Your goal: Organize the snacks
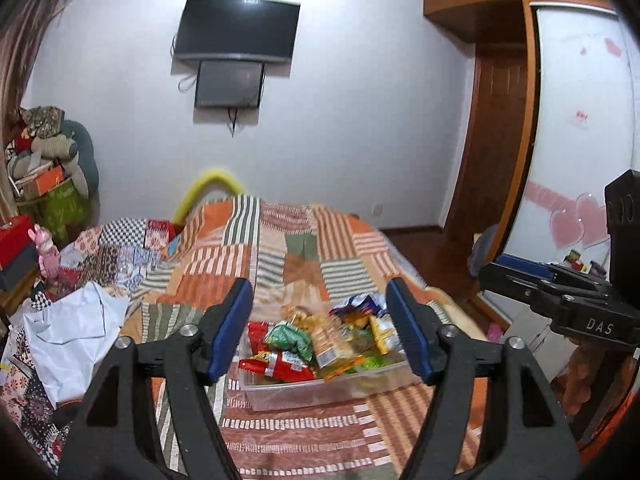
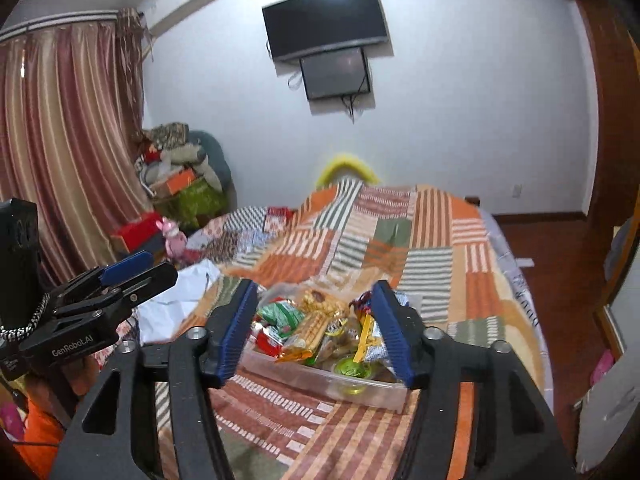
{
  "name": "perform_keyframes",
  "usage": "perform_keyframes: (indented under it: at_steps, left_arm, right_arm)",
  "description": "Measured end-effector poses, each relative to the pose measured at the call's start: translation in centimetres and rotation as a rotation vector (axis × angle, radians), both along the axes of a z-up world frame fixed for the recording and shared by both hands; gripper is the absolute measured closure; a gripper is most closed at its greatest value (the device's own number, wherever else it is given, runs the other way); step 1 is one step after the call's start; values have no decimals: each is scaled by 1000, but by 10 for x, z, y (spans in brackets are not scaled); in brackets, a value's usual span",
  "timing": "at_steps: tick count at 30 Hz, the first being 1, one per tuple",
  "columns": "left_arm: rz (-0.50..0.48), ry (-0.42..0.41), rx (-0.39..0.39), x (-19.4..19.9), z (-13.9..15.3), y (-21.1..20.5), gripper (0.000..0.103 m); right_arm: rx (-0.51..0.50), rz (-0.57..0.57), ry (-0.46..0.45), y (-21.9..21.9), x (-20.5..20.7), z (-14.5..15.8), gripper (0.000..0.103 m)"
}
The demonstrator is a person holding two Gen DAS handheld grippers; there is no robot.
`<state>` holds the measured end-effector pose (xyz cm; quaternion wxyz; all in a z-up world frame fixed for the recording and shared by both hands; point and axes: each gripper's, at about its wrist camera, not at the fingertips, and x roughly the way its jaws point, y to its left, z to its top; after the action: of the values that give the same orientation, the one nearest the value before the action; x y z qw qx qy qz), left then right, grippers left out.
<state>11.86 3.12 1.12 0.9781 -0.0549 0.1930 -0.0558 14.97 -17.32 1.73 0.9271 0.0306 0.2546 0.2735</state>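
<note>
Blurring hides snack labels (image 1: 320,340) | clear tub (image 1: 320,390) long axis runs left-right on bedspread (image 1: 280,248) | left gripper (image 1: 320,326), right gripper (image 2: 316,330) both released, empty

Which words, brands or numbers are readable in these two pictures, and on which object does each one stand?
"DAS": on the right gripper, seen from the left wrist.
"GenRobot.AI": on the left gripper, seen from the right wrist.
Snack packets in the clear tub: print too blurred to read.
</note>
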Motion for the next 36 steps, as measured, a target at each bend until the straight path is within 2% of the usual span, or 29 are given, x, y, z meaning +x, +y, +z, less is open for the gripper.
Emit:
perform_keyframes:
  at_steps: [1, 3, 5, 9, 14, 17, 19, 36]
  left_arm:
    - [2, -17, 1, -5, 4, -1, 25]
    - [5, -44, 4, -15, 9, -5, 14]
    - [5, -67, 3, -24, 15, -8, 9]
    - [16, -102, 10, -38, 22, -11, 3]
    - [10, -124, 18, -49, 26, -15, 1]
    - [11, -128, 28, -52, 26, -18, 1]
    - [11, -130, 29, -55, 26, -20, 0]
    - [32, -105, 22, -56, 21, -19, 0]
  right_arm:
    - [3, -6, -12, -1, -3, 3, 35]
    - [8, -16, -37, -4, -13, 9, 31]
    - [8, -16, -49, -5, -19, 12, 30]
    - [4, -35, -74, -7, -28, 15, 20]
    - [0, -49, -89, -7, -35, 16, 17]
    - [1, -58, -97, -8, -39, 16, 10]
    - [6, -66, -106, -9, -39, 17, 1]
    - [-7, -92, -119, -10, -45, 13, 0]
